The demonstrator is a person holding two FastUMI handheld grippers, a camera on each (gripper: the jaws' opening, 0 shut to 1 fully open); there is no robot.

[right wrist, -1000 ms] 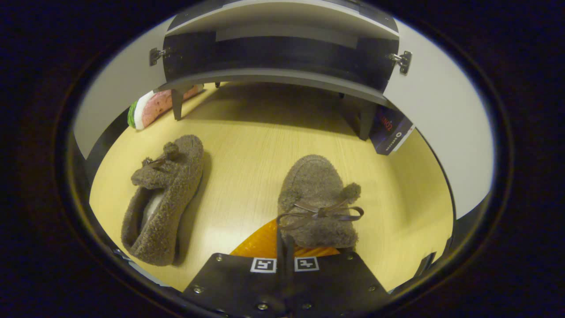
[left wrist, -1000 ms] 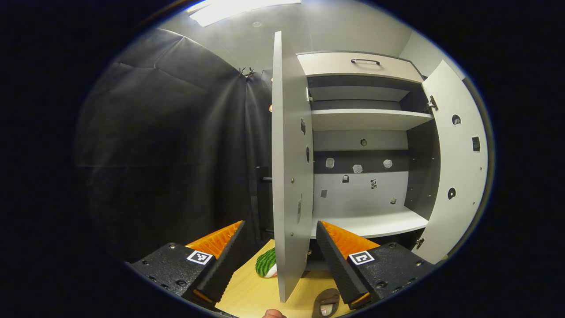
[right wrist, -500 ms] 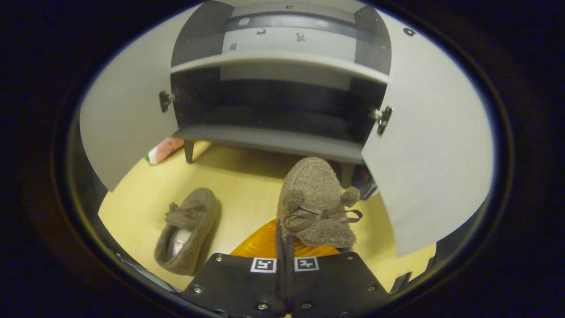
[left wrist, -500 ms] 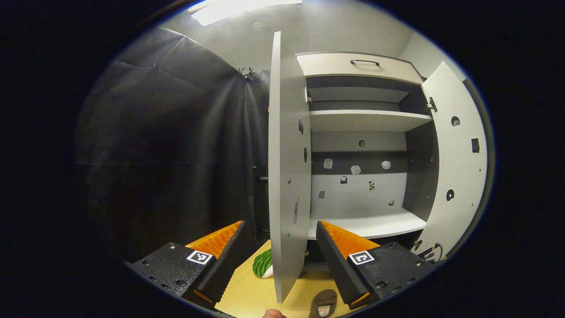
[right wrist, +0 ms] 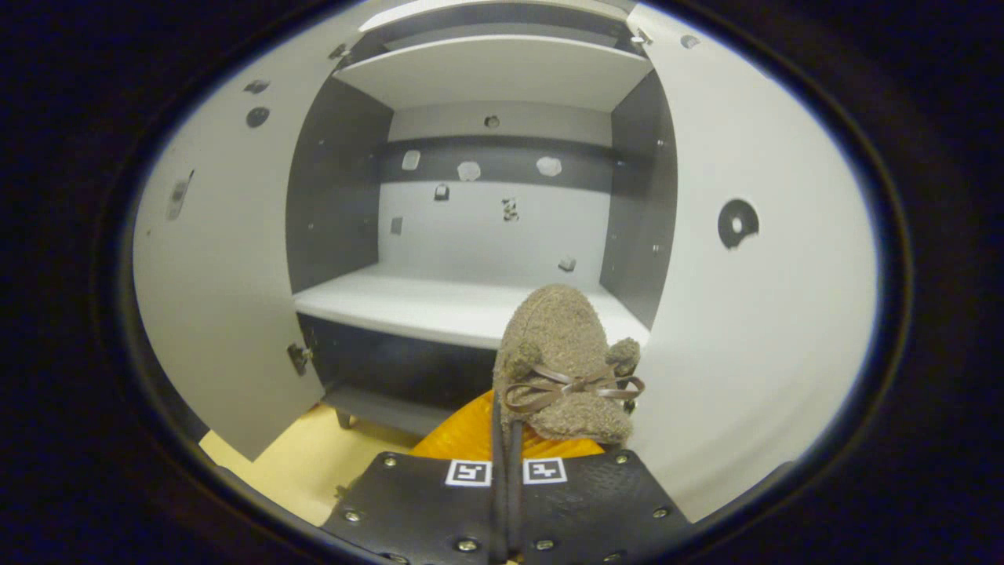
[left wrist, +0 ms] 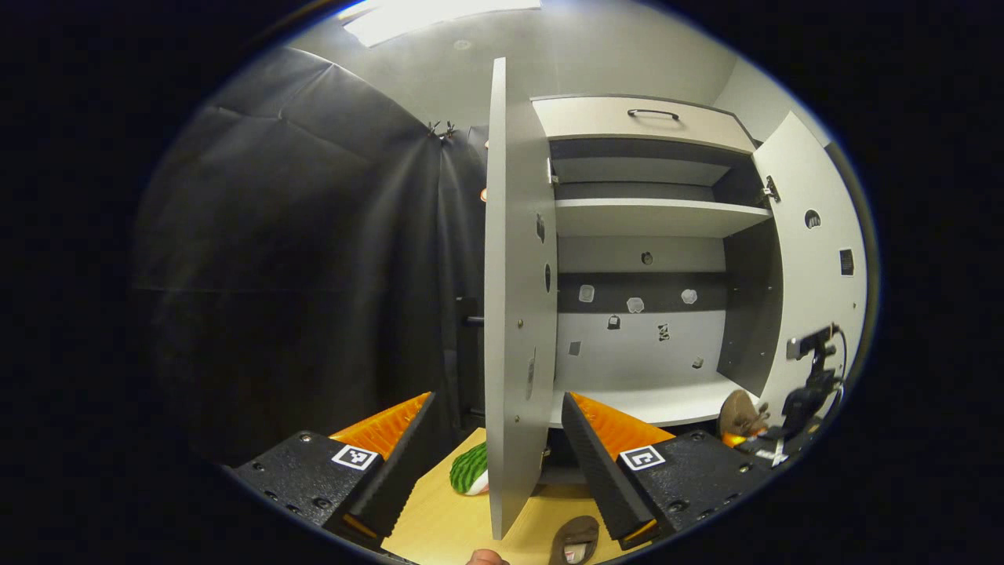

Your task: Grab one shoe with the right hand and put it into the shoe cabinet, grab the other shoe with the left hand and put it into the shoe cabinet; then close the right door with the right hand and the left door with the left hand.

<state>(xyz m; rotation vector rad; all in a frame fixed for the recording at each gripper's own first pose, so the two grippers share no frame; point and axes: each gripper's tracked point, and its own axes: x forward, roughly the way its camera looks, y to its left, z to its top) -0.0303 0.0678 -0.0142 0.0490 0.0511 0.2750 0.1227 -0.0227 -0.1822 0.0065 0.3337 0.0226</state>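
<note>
My right gripper is shut on the heel end of a fuzzy brown shoe with a ribbon bow. The shoe hangs in the air, toe toward the shoe cabinet's white middle shelf, just in front of its edge. In the left gripper view that same shoe and the right gripper are at the lower right, by the right door. The other shoe lies on the wooden floor. My left gripper stands open and holds nothing, with the left door edge-on ahead of it.
Both cabinet doors stand wide open, the left door and the right door flanking the opening. An upper shelf and a drawer with a handle sit above. A watermelon-patterned item lies on the floor by the cabinet's leg.
The right gripper has lifted the shoe off the floor up to the middle shelf's height and now shows in the left gripper view. The left gripper has barely moved.
</note>
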